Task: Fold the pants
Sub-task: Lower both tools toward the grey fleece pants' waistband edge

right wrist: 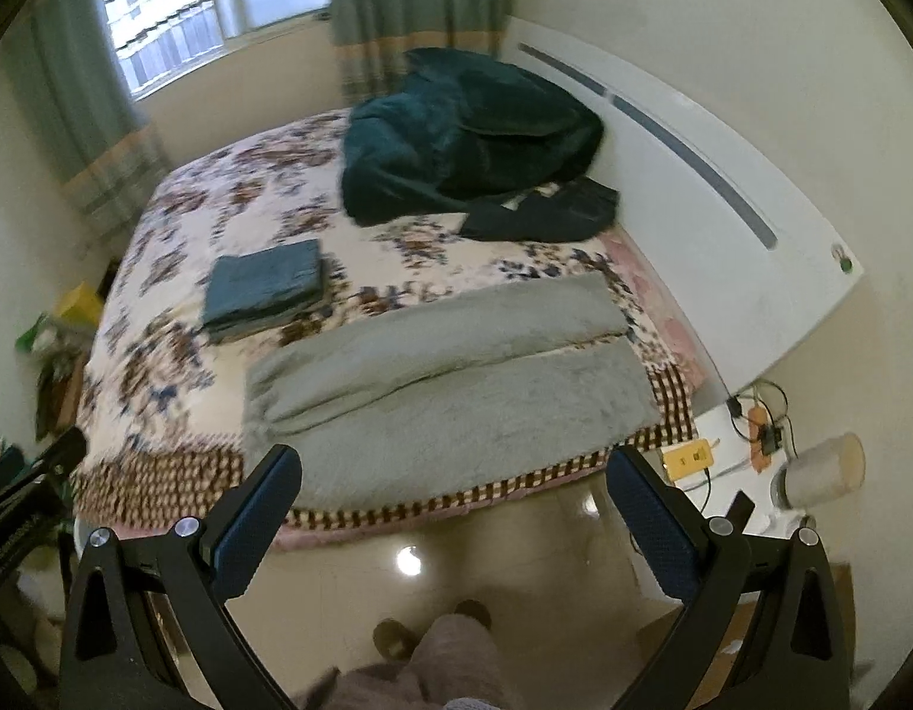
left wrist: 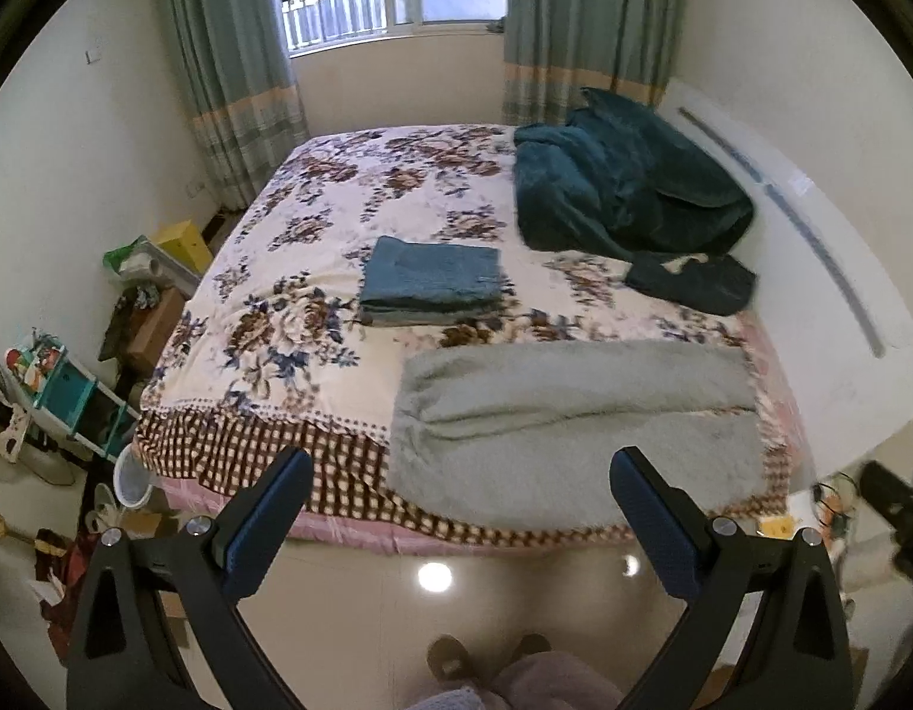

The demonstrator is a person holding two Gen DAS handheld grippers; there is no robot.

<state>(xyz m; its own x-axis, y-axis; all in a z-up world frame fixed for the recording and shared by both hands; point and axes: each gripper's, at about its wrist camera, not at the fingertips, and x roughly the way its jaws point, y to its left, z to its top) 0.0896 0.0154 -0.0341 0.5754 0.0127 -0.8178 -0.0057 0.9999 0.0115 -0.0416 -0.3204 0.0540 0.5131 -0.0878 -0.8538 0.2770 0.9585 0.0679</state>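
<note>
Grey fleece pants [left wrist: 574,414] lie flat along the near edge of the bed, legs side by side, waist at the left; they also show in the right wrist view [right wrist: 456,378]. My left gripper [left wrist: 461,461] is open and empty, held above the floor just short of the bed edge. My right gripper [right wrist: 453,458] is open and empty, also in front of the bed edge. The right gripper shows at the right edge of the left wrist view [left wrist: 894,509], and the left gripper shows at the left edge of the right wrist view [right wrist: 30,485].
A folded blue garment [left wrist: 432,278] lies mid-bed on the floral blanket [left wrist: 290,248]. A dark green quilt [left wrist: 622,183] and a dark garment [left wrist: 693,281] lie by the white headboard [left wrist: 811,248]. Clutter [left wrist: 60,390] stands left of the bed; a nightstand with cables [right wrist: 746,444] stands at right.
</note>
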